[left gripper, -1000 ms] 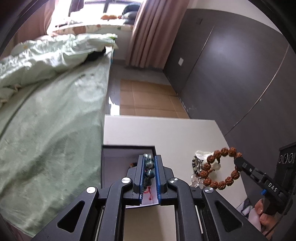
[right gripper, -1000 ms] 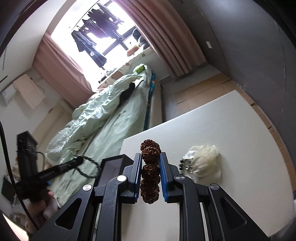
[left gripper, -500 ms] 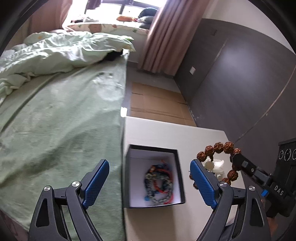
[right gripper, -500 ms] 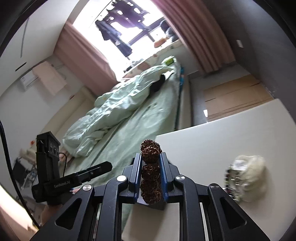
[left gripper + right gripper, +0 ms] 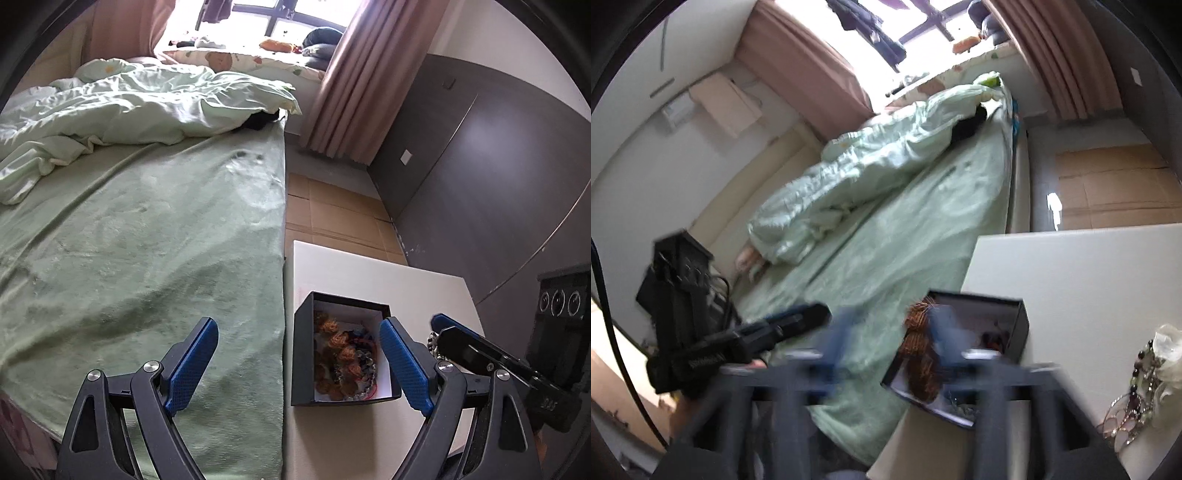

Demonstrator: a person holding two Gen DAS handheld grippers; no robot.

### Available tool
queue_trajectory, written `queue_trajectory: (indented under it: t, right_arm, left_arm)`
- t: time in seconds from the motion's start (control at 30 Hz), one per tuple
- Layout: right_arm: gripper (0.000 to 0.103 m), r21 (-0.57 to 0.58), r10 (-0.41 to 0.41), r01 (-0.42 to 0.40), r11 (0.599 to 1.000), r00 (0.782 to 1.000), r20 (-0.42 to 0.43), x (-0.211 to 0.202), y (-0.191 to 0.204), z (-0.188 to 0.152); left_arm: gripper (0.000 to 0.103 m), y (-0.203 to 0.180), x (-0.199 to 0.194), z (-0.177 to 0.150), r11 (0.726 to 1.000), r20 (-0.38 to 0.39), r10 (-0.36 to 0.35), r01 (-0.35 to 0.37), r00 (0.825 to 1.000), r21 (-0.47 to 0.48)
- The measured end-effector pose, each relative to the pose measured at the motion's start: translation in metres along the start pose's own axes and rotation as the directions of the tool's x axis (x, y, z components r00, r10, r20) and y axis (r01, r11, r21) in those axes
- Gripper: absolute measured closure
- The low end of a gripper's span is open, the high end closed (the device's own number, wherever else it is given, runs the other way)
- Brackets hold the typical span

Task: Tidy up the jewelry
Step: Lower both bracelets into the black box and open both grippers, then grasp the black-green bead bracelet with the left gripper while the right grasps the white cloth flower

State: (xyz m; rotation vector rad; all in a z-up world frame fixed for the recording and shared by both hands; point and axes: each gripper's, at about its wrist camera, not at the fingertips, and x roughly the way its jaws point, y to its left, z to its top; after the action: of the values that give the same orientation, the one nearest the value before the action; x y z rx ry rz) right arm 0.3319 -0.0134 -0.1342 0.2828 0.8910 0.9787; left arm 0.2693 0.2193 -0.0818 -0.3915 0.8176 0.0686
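A black box (image 5: 349, 301) with a white lining stands at the near left corner of the white table (image 5: 369, 266). The brown bead bracelet (image 5: 334, 350) lies in it on top of darker bead strings. My left gripper (image 5: 298, 363) is open and holds nothing, with one finger over the bed and the other at the box's right wall. In the blurred right wrist view, my right gripper (image 5: 892, 336) hangs over the box (image 5: 1019, 325), its jaws opening. The brown bracelet (image 5: 918, 350) is loose between them and no pad presses on it. The right gripper (image 5: 443, 328) also shows just right of the box.
A bed with a green blanket (image 5: 147, 240) runs along the table's left edge. A pile of loose jewelry (image 5: 1137, 384) lies on the table (image 5: 1071, 277) to the right of the box. Dark wardrobe panels (image 5: 480, 184) stand beyond the table.
My left gripper opened, leaving the dark bead string in the box, and drew back to the left. My right gripper carried the brown bracelet left over the box and its jaws spread.
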Motion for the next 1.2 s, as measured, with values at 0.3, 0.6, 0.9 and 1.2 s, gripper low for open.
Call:
queue_trajectory:
  t: [0.3, 0.6, 0.9, 1.2]
  right_arm:
    - [0.026, 0.034, -0.207, 0.206, 0.978, 0.977, 0.050, -0.047, -0.025, -0.010]
    - [0.026, 0.130, -0.292, 0.286, 0.949, 0.956, 0.035, -0.093, -0.065, -0.015]
    - [0.027, 0.252, -0.339, 0.324, 0.912, 0.941, 0.017, -0.129, -0.102, -0.027]
    - [0.037, 0.356, -0.330, 0.311, 0.881, 0.944, -0.007, -0.135, -0.139, -0.039]
  left_arm:
    - [0.013, -0.023, 0.006, -0.005, 0.999, -0.010, -0.040, 0.040, 0.999, 0.030]
    - [0.013, -0.060, 0.016, -0.008, 0.992, -0.026, -0.086, 0.088, 0.996, 0.092]
    - [0.014, -0.102, 0.030, -0.013, 0.977, -0.044, -0.129, 0.135, 0.991, 0.168]
    - [0.031, -0.133, 0.052, -0.017, 0.961, -0.094, -0.150, 0.168, 0.984, 0.219]
